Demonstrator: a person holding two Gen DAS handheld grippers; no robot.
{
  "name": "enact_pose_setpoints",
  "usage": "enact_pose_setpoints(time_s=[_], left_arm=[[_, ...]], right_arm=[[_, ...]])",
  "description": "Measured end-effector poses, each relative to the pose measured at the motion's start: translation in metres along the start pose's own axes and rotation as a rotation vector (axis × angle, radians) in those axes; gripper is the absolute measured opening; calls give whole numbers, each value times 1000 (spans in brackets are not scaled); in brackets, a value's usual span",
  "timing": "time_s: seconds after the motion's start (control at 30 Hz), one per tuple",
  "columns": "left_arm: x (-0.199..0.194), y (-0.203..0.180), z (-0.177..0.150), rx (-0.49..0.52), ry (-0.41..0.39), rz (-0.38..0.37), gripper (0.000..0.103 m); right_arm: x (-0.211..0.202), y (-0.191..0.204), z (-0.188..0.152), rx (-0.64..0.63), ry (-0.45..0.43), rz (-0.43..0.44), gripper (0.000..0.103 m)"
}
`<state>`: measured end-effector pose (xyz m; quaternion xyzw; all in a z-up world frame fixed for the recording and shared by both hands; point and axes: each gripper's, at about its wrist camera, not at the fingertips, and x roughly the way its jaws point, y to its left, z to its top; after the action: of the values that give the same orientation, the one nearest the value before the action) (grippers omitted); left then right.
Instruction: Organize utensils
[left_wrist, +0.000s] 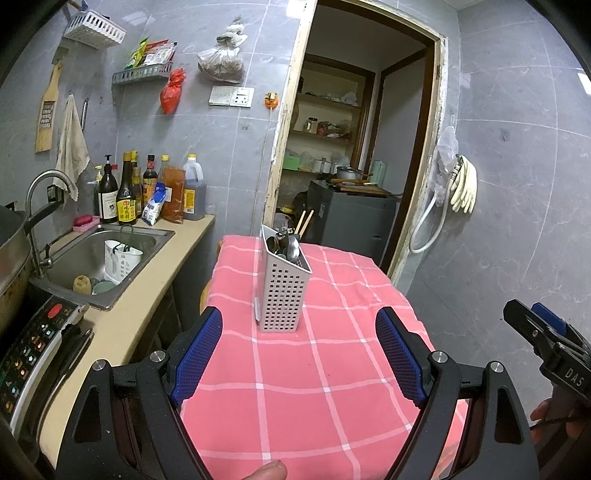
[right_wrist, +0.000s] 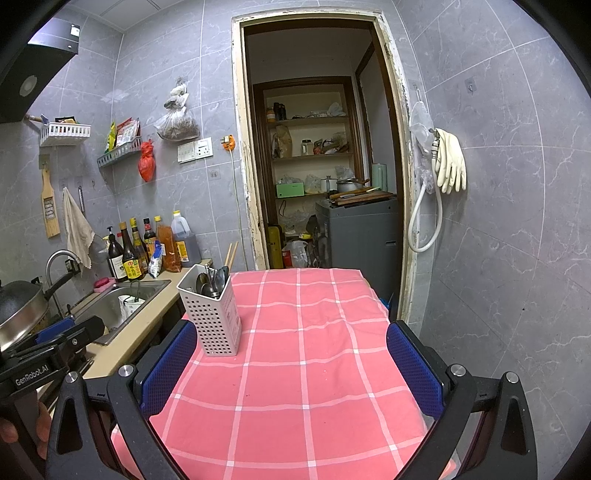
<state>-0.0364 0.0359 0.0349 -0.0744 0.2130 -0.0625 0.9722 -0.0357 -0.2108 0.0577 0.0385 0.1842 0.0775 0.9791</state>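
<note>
Caddy (left_wrist: 282, 284) of spoons stands upright on the checked cloth (left_wrist: 332, 369), twelve o'clock of my left gripper (left_wrist: 299, 354), the nearer one; right gripper (right_wrist: 291, 365) sees it at eleven. Both spread, empty.

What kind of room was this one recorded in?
A small home kitchen, most likely: a steel sink set into a counter, sauce and oil bottles beside it, and a perforated utensil holder of spoons on a table with a pink checked cloth.

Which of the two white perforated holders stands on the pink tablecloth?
The utensil holder with spoons, upright on the pink checked tablecloth. The other white holder sits in the sink.
</note>
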Motion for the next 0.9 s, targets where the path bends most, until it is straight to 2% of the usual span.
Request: enact_pose_setpoints(time_s=[0.9], left_arm=[[0, -4, -1, 29, -6, 19, 81]], right_arm=[[1, 1, 1, 0, 6, 2, 103]])
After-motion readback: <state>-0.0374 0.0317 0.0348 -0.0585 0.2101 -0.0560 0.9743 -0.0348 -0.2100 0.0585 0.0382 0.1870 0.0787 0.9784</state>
